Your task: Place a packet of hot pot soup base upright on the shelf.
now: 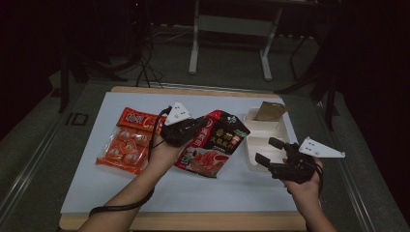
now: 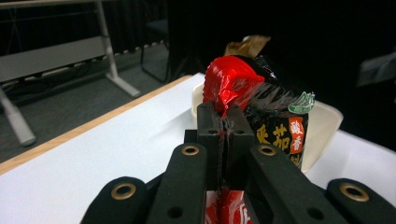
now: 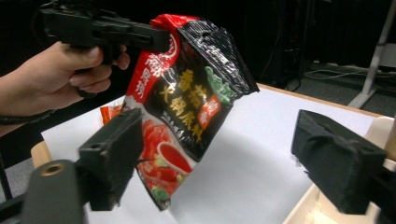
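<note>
A red and black sauce packet [image 1: 215, 142] hangs tilted above the white mat, and my left gripper [image 1: 199, 125] is shut on its red top edge. In the left gripper view the two jaws [image 2: 225, 128] meet on that crumpled red edge, with the packet [image 2: 278, 123] standing beyond them. My right gripper [image 1: 265, 150] sits over the near edge of the white tray [image 1: 258, 126], open with nothing between its fingers. In the right gripper view its jaws [image 3: 219, 156] stand wide apart. Past them hangs the packet [image 3: 189, 107], held by the left gripper [image 3: 140, 35].
Orange snack packets [image 1: 126, 141] lie on the mat's left side. A brown paper piece [image 1: 270, 111] sits in the far compartment of the tray. The white mat [image 1: 159, 186] covers a wooden table. A table frame [image 1: 229, 29] stands on the floor behind.
</note>
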A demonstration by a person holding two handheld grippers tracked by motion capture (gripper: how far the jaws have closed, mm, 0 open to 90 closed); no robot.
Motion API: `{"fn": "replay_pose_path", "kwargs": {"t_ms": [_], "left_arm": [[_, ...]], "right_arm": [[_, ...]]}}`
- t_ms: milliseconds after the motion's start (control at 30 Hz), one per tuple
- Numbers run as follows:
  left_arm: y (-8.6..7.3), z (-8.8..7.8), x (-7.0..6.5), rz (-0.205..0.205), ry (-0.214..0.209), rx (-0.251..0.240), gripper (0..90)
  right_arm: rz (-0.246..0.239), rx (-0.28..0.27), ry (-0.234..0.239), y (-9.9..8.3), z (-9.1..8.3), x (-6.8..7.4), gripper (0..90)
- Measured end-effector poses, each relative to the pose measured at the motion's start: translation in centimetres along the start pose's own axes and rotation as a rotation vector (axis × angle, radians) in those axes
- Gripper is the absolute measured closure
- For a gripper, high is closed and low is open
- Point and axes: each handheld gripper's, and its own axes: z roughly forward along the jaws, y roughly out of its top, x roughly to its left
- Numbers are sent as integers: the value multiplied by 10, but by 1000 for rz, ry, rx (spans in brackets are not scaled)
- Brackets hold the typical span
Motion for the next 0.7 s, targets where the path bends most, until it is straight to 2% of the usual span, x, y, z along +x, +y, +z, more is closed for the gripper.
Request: {"fn": "replay_pose_path", "kwargs": {"t_ms": [33, 67, 233, 300, 467, 567, 633, 700], "left_arm": [[0, -1, -1, -3, -2, -7, 887], [-1, -2, -2, -13, -17, -19, 887], [-4, -7, -9, -29, -64, -77, 887], [-4, -9, -11, -55, -87, -101, 887], [0, -12, -21, -72, -127, -136, 887], [2, -12, -25, -74, -145, -152, 887], [2, -12, -25, -83, -158, -156, 887], [2, -12, -25, -87, -163, -155, 886]], "right_arm": [[3, -1, 1, 1, 2, 0, 177], [20, 0, 23, 3, 6, 0, 206], [21, 4, 39, 7, 20, 0, 199], [24, 5, 45, 8, 23, -1, 200], [27, 5, 75, 12, 34, 0, 261], [25, -12, 97, 16, 35, 3, 361], [33, -20, 116, 17, 34, 4, 497], [35, -27, 131, 18, 33, 5, 590]]}}
